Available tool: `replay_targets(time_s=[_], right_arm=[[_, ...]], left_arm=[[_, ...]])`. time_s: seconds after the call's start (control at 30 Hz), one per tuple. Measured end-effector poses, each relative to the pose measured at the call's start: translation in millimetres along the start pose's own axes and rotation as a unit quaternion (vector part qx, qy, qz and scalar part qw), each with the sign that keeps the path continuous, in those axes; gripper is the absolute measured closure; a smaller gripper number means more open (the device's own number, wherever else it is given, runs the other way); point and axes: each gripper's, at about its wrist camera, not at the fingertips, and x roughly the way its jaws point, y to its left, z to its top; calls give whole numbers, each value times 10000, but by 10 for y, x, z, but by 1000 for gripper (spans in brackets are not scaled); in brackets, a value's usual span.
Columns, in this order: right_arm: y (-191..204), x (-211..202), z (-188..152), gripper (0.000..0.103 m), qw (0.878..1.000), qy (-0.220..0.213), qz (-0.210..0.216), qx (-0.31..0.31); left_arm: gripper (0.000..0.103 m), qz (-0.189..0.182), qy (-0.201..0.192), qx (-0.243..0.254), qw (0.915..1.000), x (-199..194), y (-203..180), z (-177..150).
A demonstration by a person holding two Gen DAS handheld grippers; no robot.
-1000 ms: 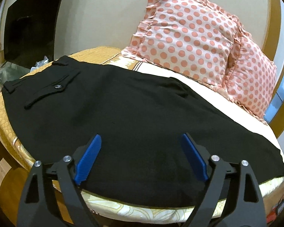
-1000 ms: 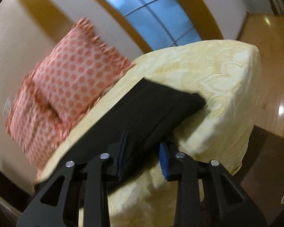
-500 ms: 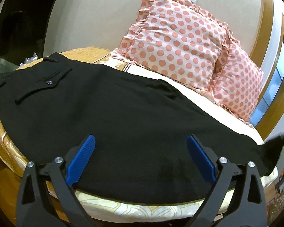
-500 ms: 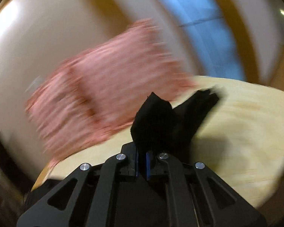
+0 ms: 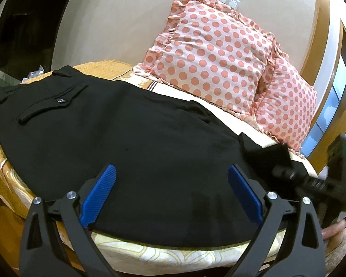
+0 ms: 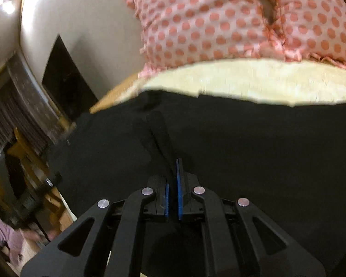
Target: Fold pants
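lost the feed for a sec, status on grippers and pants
Left gripper open, over the pants. Right gripper shut on the pants' leg end, lifted over the rest. Pillows behind, not in the way.

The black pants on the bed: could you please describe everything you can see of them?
The black pants look like matte woven cloth, spread flat across the yellow bedspread before two polka-dot pillows. The waistband end lies far left, showing a buttoned flap pocket. The right gripper is shut on the leg end, lifting it over the rest. The left gripper hovers open above the middle.
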Motion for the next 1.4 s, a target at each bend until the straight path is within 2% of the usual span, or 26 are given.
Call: replay_targets(time_s=[0.07, 0.13, 0.27, 0.4, 0.43, 0.5, 0.53, 0.63, 0.73, 0.8, 0.83, 0.87, 1.07, 1.27, 1.33, 1.4], right_arm=[[134, -50, 32, 98, 9996, -212, 48, -194], [313, 9, -38, 98, 9980, -50, 34, -633], [444, 123, -173, 97, 9965, 124, 5, -826], [599, 258, -383, 93, 9897, 529, -248, -1307], [637, 258, -418, 88, 9876, 485, -296, -1462], [740, 221, -488, 51, 9821, 504, -233, -1799], [799, 192, -526, 46, 9797, 566, -72, -1921], [851, 49, -531, 46, 9791, 404, 301, -1970], [687, -4, -407, 46, 9876, 52, -11, -1566], [468, 95, -338, 46, 9923, 314, -349, -1147], [397, 145, -331, 47, 9927, 477, -376, -1044], [390, 83, -339, 47, 9927, 349, -362, -1094], [396, -19, -372, 46, 9919, 369, -350, -1162], [355, 64, -340, 45, 9923, 378, -246, -1152], [360, 59, -347, 43, 9925, 359, -228, -1148], [370, 58, -357, 41, 9925, 337, -215, -1152]], left_arm=[[3, 20, -14, 37, 10000, 3, -14, -7], [3, 27, -24, 47, 10000, 3, -16, -12], [3, -10, -25, 5, 10000, -7, -16, -9], [3, -160, -137, -303, 9993, -138, 48, 54], [3, -133, -212, -347, 9991, -191, 73, 72], [3, 131, -467, -420, 9979, -354, 159, 137], [3, 261, -560, -454, 9971, -409, 199, 168], [3, 869, -889, -763, 9893, -617, 462, 284], [4, 1218, -834, -1260, 9810, -665, 784, 367], [5, 1284, -698, -1558, 9769, -621, 975, 405], [7, 1295, -632, -1646, 9758, -602, 1043, 411], [9, 1294, -530, -1767, 9743, -554, 1127, 429], [10, 1246, -223, -2267, 9657, -388, 1414, 449], [9, 1390, -192, -2105, 9675, -276, 1383, 480], [9, 1268, -151, -2084, 9697, -246, 1319, 460], [12, 967, -119, -2116, 9725, -233, 1251, 413]])
